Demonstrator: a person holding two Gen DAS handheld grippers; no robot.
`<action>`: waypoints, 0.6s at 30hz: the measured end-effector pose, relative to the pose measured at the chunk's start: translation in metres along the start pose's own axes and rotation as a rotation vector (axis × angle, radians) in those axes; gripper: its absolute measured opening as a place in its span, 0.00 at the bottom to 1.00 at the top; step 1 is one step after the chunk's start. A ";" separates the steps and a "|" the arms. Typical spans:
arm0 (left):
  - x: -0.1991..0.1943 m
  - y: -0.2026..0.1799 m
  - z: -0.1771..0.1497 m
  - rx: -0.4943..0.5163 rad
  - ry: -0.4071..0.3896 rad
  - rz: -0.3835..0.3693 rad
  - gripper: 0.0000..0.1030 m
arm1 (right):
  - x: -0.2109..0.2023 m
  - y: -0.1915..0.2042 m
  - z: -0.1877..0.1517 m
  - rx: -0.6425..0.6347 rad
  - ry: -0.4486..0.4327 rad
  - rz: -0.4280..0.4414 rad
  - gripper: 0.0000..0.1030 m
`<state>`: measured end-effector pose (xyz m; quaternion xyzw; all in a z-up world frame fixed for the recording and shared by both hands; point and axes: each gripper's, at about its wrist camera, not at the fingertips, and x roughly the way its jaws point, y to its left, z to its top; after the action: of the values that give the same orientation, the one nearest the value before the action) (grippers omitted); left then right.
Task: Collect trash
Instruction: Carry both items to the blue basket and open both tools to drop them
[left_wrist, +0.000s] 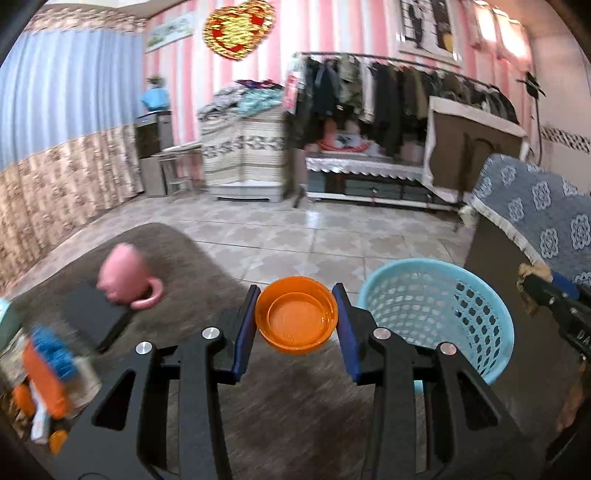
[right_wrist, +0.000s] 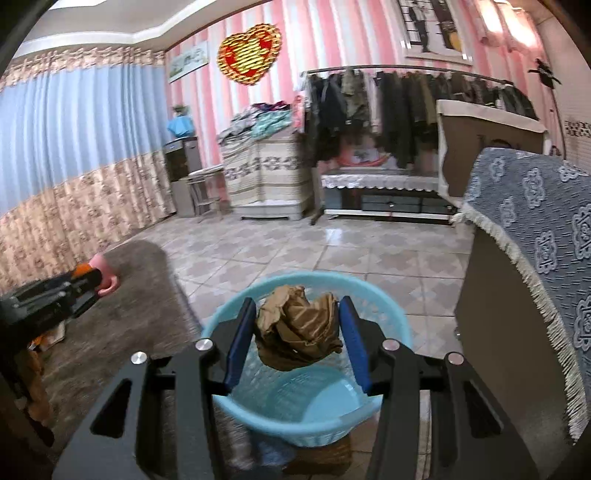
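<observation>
My left gripper (left_wrist: 296, 315) is shut on an orange plastic lid (left_wrist: 296, 320), held above the brown table edge, just left of the light blue mesh basket (left_wrist: 469, 314). My right gripper (right_wrist: 297, 326) is shut on a crumpled brown paper wad (right_wrist: 299, 330), held over the mouth of the same basket (right_wrist: 225, 321). The right gripper also shows at the right edge of the left wrist view (left_wrist: 535, 284), and the left gripper at the left edge of the right wrist view (right_wrist: 88, 277).
On the brown table (left_wrist: 184, 258) lie a tipped pink mug (left_wrist: 123, 275), a black flat object (left_wrist: 92, 314) and blurred orange and blue packages (left_wrist: 48, 369). A cabinet with a blue patterned cloth (right_wrist: 535, 229) stands right of the basket. Tiled floor lies beyond.
</observation>
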<state>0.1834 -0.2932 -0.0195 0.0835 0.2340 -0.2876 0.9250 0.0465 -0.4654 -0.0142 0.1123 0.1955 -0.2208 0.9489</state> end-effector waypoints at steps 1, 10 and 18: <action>0.012 -0.010 0.003 0.007 0.011 -0.023 0.37 | 0.003 -0.007 0.002 0.011 -0.003 -0.011 0.45; 0.092 -0.066 0.007 0.049 0.098 -0.129 0.37 | 0.037 -0.046 -0.006 0.104 0.037 -0.067 0.45; 0.131 -0.099 -0.001 0.105 0.146 -0.143 0.37 | 0.050 -0.058 -0.025 0.117 0.068 -0.105 0.45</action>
<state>0.2215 -0.4387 -0.0850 0.1356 0.2905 -0.3578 0.8770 0.0529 -0.5279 -0.0650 0.1645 0.2202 -0.2773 0.9206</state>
